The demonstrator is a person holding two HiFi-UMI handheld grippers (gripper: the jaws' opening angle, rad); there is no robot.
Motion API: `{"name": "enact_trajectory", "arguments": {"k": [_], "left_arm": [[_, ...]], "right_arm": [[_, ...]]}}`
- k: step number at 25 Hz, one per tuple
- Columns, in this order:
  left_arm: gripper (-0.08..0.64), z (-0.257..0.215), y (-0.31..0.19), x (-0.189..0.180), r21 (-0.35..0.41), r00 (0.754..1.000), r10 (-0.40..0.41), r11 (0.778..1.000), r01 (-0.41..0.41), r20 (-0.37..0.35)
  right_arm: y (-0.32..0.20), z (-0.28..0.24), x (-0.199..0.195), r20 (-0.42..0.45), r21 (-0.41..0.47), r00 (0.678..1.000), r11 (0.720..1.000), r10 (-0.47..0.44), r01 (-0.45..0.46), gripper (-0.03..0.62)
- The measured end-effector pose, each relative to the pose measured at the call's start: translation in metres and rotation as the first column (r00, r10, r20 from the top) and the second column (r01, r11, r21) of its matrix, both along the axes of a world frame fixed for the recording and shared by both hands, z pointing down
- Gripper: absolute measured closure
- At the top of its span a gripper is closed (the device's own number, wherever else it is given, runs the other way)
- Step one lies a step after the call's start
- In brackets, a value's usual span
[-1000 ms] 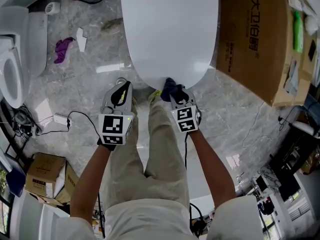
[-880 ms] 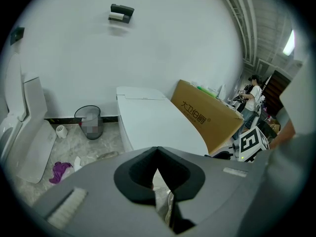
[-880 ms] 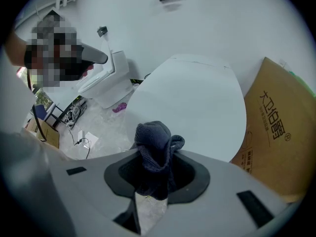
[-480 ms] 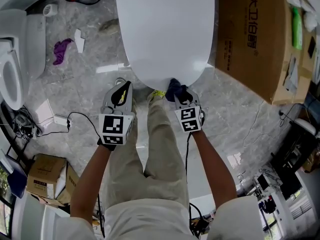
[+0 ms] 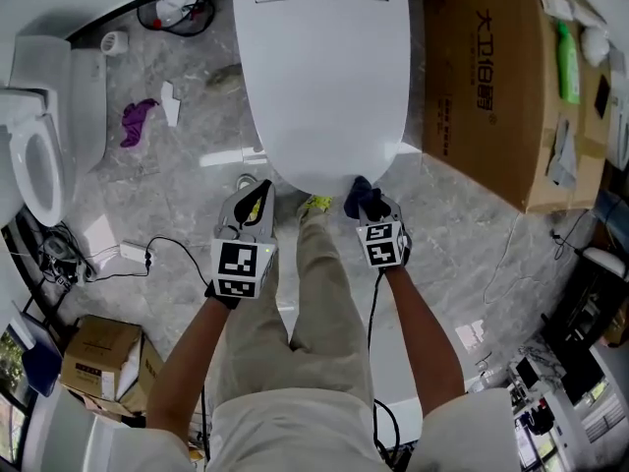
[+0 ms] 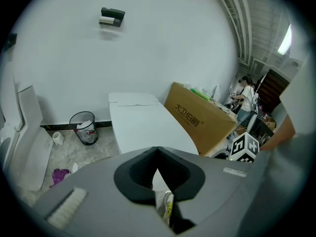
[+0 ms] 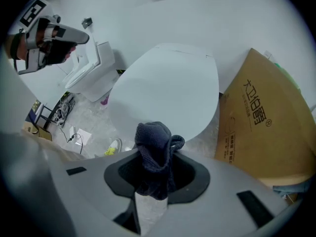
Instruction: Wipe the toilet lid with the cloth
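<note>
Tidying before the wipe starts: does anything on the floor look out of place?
Yes. A crumpled purple rag and a white paper scrap lie loose on the grey marble floor, left of the white toilet lid; they look dropped.

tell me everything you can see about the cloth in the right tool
The cloth is dark navy with a knitted, ribbed-looking texture. It is bunched into a crumpled wad rather than spread flat. The right tool is shut on its lower part, and a folded lump sticks out past the jaws. It sits at the front edge of the closed white toilet lid; whether it touches the lid can't be told.
</note>
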State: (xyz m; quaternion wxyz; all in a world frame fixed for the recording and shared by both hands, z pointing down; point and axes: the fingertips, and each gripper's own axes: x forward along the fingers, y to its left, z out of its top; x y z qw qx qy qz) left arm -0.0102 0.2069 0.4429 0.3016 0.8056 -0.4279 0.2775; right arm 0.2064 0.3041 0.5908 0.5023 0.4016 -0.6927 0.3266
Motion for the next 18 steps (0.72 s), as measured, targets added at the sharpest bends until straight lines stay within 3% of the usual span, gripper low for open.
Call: {"name": "enact_trajectory", "arguments": {"k": [6,11,18], "left_arm": [[0.56,-0.065,-0.008,0.011,0.041,0.997,0.082,0.996,-0.083,0.009],[0.56,-0.133,-0.022,0.026,0.112,0.991,0.136,0.984,-0.137,0.009],[0.56,-0.221,-0.05,0.033,0.218,0.992,0.123,0.969,-0.117,-0.012]], "right_arm": [[-0.007,-0.059,0.015,-0.014,0.016,0.998,0.998,0.062,-0.061,0.482],[-0.029,-0.144,0.008,0.077,0.102,0.991,0.988,0.111,-0.118,0.482],[-0.072,-0.28,-0.003,0.19,0.333,0.969,0.918,0.157,-0.214,0.482]]}}
